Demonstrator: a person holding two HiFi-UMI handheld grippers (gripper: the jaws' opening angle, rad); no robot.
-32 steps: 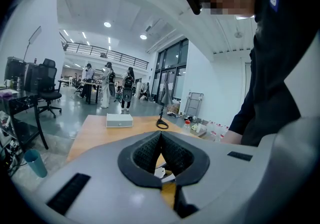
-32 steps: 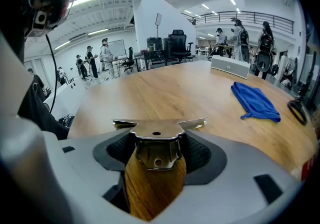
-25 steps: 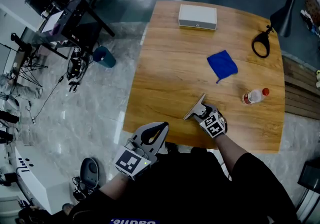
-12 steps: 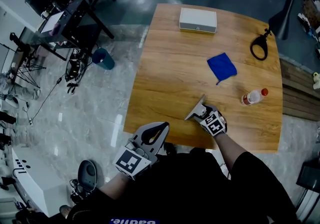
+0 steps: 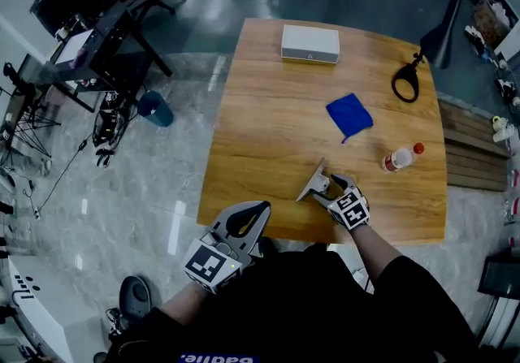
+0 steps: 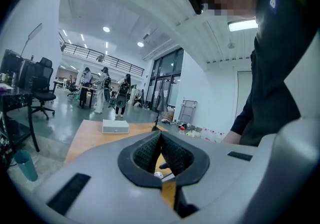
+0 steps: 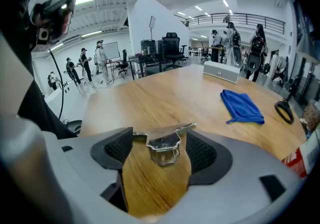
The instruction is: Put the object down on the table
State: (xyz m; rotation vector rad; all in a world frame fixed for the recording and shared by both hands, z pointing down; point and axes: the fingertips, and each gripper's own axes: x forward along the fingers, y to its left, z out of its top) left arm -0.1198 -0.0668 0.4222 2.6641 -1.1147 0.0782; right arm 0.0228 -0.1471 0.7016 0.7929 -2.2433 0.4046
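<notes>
A small flat metal piece [image 5: 311,183] with a bent bracket lies on the wooden table [image 5: 268,134] near its front edge. My right gripper [image 5: 327,186] is low over it, and the piece [image 7: 165,144] sits between the two dark pads [image 7: 119,150]. The jaws are opening and stand wide; the piece's ends reach close to both pads, and it rests on the wood. My left gripper [image 5: 250,215] hangs off the table's front left corner. Its ribbed pads [image 6: 150,154] are pressed together with nothing between them.
A blue cloth [image 5: 349,114] lies mid-table to the right. A white box [image 5: 309,44] stands at the far edge. A plastic bottle with a red cap [image 5: 400,158] lies at the right, and a black looped tool [image 5: 404,81] further back. A blue bin [image 5: 154,108] stands on the floor to the left.
The right gripper stays at the same spot over the metal piece, and its jaws look slightly wider. The left gripper has not moved. The head view has shifted a little.
</notes>
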